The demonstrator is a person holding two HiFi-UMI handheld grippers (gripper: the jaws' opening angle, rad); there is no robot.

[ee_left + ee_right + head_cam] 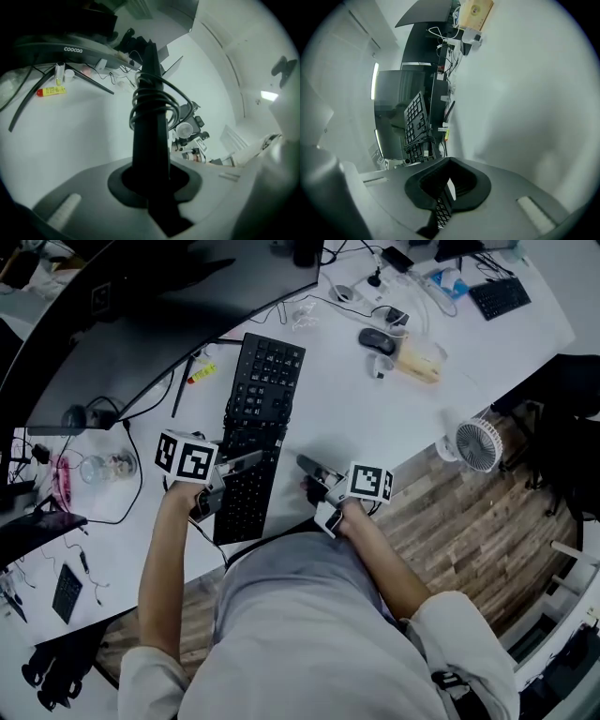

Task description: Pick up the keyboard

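- Your left claw [152, 190] is closed down on the keyboard [150, 136]. The black body fills the narrow slot between the jaws and runs straight ahead of them, seen edge-on.
- A dark cable [154, 101] is coiled around the keyboard a little ahead of the left claw.
- Your right claw [442, 199] is drawn in to a narrow slot too, with the keyed near part of the keyboard in it. The rest of the board stretches away ahead of the jaws.
- From above, the keyboard lies between your two claws, the left claw on its left edge and the right claw at its right edge, both at the near half. Its far end reaches well ahead of both claws.
- Whether the keyboard has left the white table [375, 418] cannot be told.
- Ahead of the left claw and off to its left lies a yellow and red tube [52, 91], under the dark monitor [169, 306].
- A mouse [377, 339] sits well ahead of the right claw, and a small white fan [478, 443] stands to its right at the table's edge.
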